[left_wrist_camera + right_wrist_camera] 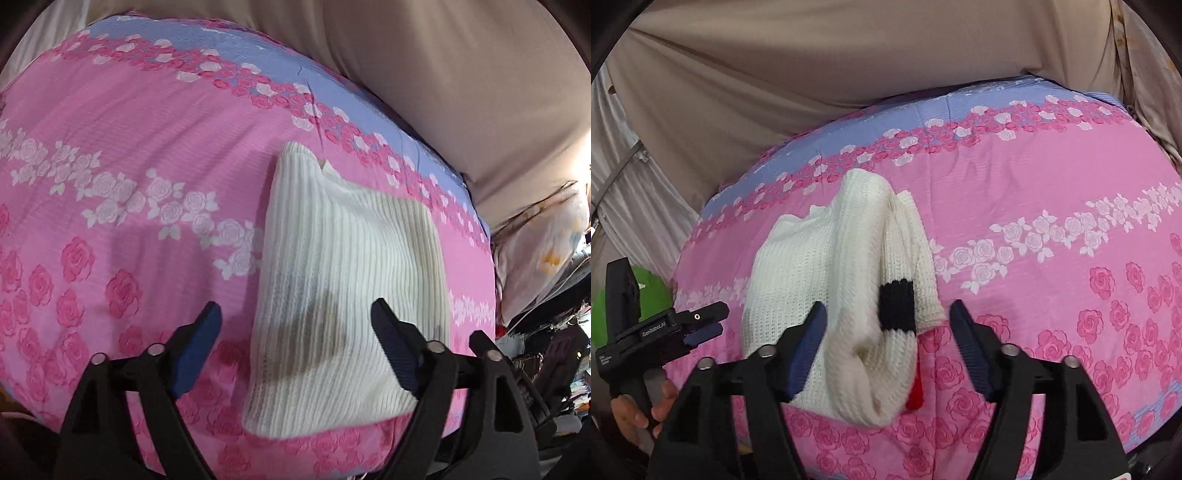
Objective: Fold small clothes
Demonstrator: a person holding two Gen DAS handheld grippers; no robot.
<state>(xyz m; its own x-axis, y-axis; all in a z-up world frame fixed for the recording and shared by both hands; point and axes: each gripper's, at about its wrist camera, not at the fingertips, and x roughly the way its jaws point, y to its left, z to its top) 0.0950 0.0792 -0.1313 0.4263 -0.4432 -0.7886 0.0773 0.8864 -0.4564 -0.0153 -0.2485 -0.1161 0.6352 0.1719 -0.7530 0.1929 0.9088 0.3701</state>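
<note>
Sweater (343, 291), white ribbed knit, lies folded on the bed (129, 184) with its pink rose sheet, close to the near edge. Your left tool (295, 325) hangs just above it, fingers spread wide and empty. Your right tool (886, 325) is also spread apart, holding nothing, over the sweater's sleeve (897, 280) with its black band. A beige curtain (812, 92) hangs beyond the bed.

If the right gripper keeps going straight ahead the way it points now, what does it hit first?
Most likely the white knit garment: the open right gripper straddles its folded sleeve with the black band. Depth is unclear, so it may still be above the cloth.
</note>
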